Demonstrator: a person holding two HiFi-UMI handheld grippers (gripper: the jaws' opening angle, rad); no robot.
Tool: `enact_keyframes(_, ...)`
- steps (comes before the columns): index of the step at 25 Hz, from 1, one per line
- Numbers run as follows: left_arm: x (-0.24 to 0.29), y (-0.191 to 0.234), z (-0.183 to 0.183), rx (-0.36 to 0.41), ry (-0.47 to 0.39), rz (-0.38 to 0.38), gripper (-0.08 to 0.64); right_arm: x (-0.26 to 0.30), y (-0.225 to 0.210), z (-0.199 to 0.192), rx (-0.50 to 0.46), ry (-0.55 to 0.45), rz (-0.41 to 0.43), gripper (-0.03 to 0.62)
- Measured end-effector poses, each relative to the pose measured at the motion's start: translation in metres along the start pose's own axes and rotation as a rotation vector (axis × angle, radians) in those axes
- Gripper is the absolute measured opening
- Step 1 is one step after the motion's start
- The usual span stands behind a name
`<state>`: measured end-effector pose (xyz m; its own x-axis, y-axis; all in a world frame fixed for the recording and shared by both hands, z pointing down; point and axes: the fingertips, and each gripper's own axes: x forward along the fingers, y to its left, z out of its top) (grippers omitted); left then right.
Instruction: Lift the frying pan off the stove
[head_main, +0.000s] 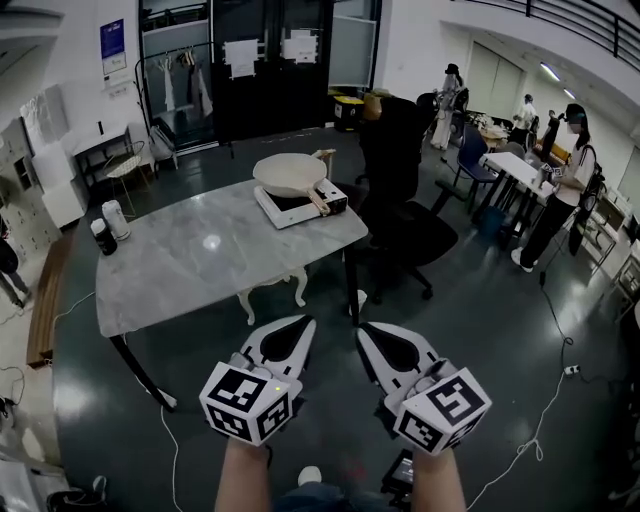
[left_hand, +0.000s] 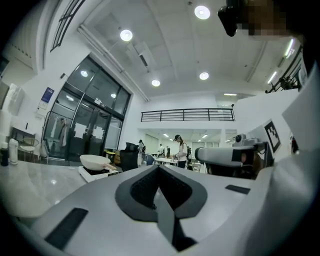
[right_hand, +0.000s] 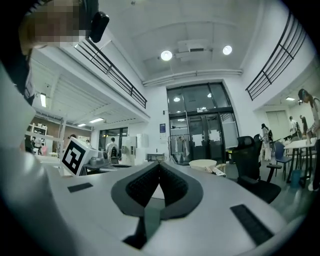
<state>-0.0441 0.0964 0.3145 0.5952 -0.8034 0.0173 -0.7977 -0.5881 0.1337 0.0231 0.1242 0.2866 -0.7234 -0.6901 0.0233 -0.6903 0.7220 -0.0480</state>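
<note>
A cream frying pan (head_main: 290, 173) with a wooden handle sits on a white single-burner stove (head_main: 297, 206) at the far right corner of the grey marble table (head_main: 200, 260). Both grippers are held low over the floor, well short of the table. My left gripper (head_main: 303, 324) is shut and holds nothing. My right gripper (head_main: 366, 331) is also shut and empty. The pan (left_hand: 95, 161) shows small at the left in the left gripper view, beyond the left gripper (left_hand: 159, 169). In the right gripper view the pan (right_hand: 202, 163) lies right of the right gripper (right_hand: 160, 165).
A black office chair (head_main: 400, 205) stands right of the table by the stove. A dark bottle (head_main: 103, 238) and a white cup (head_main: 116, 219) stand at the table's far left edge. Cables (head_main: 545, 400) cross the dark floor. People stand at desks at the right (head_main: 570, 190).
</note>
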Motion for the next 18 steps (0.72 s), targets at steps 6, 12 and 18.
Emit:
enact_keyframes(6,0.020,0.043,0.000,-0.097,-0.005,-0.005,0.011,0.043,-0.011,-0.001,0.023,-0.017,0.021,0.026)
enact_keyframes(12,0.044,0.078,-0.022,-0.102,0.025,0.033,0.011,0.073,-0.040,-0.010,0.000,0.025,0.010,0.026)
enact_keyframes(18,0.089,0.115,-0.034,-0.061,0.062,0.035,0.011,0.126,-0.071,-0.017,-0.034,0.025,0.078,0.026)
